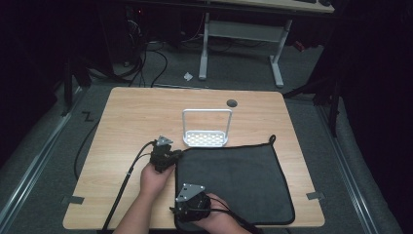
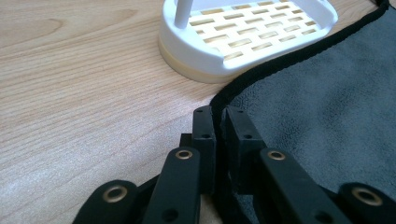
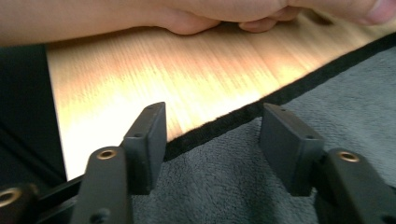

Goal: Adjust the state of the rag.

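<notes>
At the cloth's (image 1: 234, 180) edge — left claw (image 2: 219, 122) clamped on it, right claw (image 3: 212, 140) apart.

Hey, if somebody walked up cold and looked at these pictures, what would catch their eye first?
Probably the big dark grey cloth spread over the near right part of the wooden table, with the left gripper shut on the cloth's black edge at its far left corner. Next, the white slotted rack standing just beyond the cloth, and the right gripper, jaws open, over the cloth's near left edge.
</notes>
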### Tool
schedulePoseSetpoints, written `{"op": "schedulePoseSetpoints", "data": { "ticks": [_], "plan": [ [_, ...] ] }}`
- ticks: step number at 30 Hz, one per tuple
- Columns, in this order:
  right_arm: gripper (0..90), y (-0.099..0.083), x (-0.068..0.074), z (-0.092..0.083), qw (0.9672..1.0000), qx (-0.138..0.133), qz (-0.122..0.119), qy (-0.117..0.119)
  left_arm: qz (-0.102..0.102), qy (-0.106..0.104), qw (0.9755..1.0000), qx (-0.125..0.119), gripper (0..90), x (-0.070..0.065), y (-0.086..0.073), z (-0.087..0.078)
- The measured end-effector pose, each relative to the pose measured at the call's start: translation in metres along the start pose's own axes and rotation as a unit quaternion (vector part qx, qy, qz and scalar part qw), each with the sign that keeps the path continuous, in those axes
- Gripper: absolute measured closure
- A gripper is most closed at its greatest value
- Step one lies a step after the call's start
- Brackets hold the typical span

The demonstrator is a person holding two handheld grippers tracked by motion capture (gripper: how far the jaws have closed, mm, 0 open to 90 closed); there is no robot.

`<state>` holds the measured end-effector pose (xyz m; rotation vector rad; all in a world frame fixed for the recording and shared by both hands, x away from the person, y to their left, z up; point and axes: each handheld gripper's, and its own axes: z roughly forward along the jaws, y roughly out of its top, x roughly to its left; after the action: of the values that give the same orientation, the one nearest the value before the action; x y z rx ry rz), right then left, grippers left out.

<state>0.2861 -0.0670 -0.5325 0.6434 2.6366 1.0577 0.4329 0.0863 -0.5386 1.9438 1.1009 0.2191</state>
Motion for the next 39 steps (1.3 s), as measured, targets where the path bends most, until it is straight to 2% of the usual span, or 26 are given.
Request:
{"op": "schedulePoseSetpoints", "data": {
  "ticks": [1, 2, 4, 5, 6, 8, 9, 11, 13, 15, 23, 25, 26, 27, 28, 31, 32, 33, 34, 38, 39],
  "plan": [
    [44.1, 0.0, 0.0, 0.0, 1.0, 0.0, 0.0, 0.0, 0.0, 0.0, 1.0, 0.0, 82.6, 0.0, 0.0, 0.0],
    [49.9, -0.001, -0.002, -0.002, 1.0, -0.001, 0.006, -0.004, 0.001, 0.0, 1.0, 0.0, 82.7, 0.0, 0.0, 0.0],
    [52.6, -0.001, -0.003, -0.002, 1.0, 0.0, 0.006, -0.007, 0.001, 0.0, 1.0, 0.001, 82.7, 0.0, 0.0, 0.0],
    [57.2, -0.002, -0.004, -0.004, 0.9999, 0.0, 0.01, -0.014, -0.001, -0.001, 1.0, 0.001, 82.8, 0.0, 0.0, 0.0],
    [57.2, -0.002, -0.004, -0.004, 0.9999, 0.0, 0.01, -0.014, -0.003, -0.002, 1.0, 0.001, 82.8, 0.001, 0.0, 0.0],
    [64.4, -0.004, -0.005, -0.005, 0.9997, -0.003, 0.01, -0.024, -0.007, -0.003, 1.0, 0.0, 82.8, 0.002, 0.0, -0.001],
    [64.4, -0.004, -0.005, -0.005, 0.9997, -0.003, 0.01, -0.024, -0.007, -0.003, 1.0, 0.0, 82.8, 0.002, 0.0, -0.001],
    [70.8, -0.006, -0.005, -0.007, 0.9994, -0.002, 0.011, -0.033, -0.006, -0.003, 1.0, 0.0, 82.8, 0.002, 0.0, -0.001],
    [72.4, -0.007, -0.006, -0.007, 0.9994, -0.004, 0.01, -0.034, -0.007, -0.003, 1.0, 0.0, 82.8, 0.002, 0.0, -0.001],
    [77.9, -0.008, -0.006, -0.008, 0.9992, -0.005, 0.008, -0.04, -0.007, -0.003, 1.0, 0.0, 82.7, 0.002, 0.0, -0.001],
    [81.6, -0.008, -0.011, -0.01, 0.9993, -0.013, 0.016, -0.032, -0.007, -0.005, 0.9999, -0.008, 83.0, 0.002, -0.001, -0.002],
    [81.6, -0.006, -0.011, -0.014, 0.9992, -0.023, 0.018, -0.028, -0.013, -0.011, 0.9996, -0.025, 83.1, 0.003, -0.002, -0.005],
    [81.6, -0.006, -0.011, -0.014, 0.9992, -0.023, 0.018, -0.028, -0.013, -0.011, 0.9996, -0.025, 83.1, 0.003, -0.002, -0.005],
    [81.6, -0.003, -0.011, -0.02, 0.9988, -0.037, 0.016, -0.029, -0.017, -0.018, 0.999, -0.038, 83.2, 0.005, -0.002, -0.007],
    [81.6, -0.003, -0.011, -0.02, 0.9988, -0.037, 0.016, -0.029, -0.017, -0.018, 0.999, -0.038, 83.3, 0.005, -0.002, -0.007],
    [81.6, 0.005, -0.01, -0.033, 0.9972, -0.066, 0.018, -0.031, -0.032, -0.032, 0.9978, -0.047, 83.4, 0.009, -0.001, -0.011],
    [81.6, 0.005, -0.01, -0.033, 0.9972, -0.066, 0.018, -0.031, -0.032, -0.032, 0.9978, -0.047, 83.4, 0.009, -0.001, -0.011],
    [81.5, 0.009, -0.008, -0.035, 0.9965, -0.076, 0.011, -0.035, -0.037, -0.036, 0.9972, -0.055, 83.4, 0.009, -0.001, -0.013],
    [81.5, 0.009, -0.008, -0.035, 0.9965, -0.076, 0.011, -0.035, -0.037, -0.036, 0.9972, -0.055, 83.4, 0.009, -0.001, -0.013],
    [81.6, 0.02, -0.001, -0.031, 0.9967, -0.072, -0.005, -0.039, -0.075, -0.047, 0.9935, -0.072, 83.5, 0.018, -0.004, -0.023],
    [81.6, 0.02, -0.001, -0.031, 0.9967, -0.072, -0.005, -0.039, -0.075, -0.047, 0.9935, -0.072, 83.6, 0.018, -0.004, -0.023]
  ]
}}
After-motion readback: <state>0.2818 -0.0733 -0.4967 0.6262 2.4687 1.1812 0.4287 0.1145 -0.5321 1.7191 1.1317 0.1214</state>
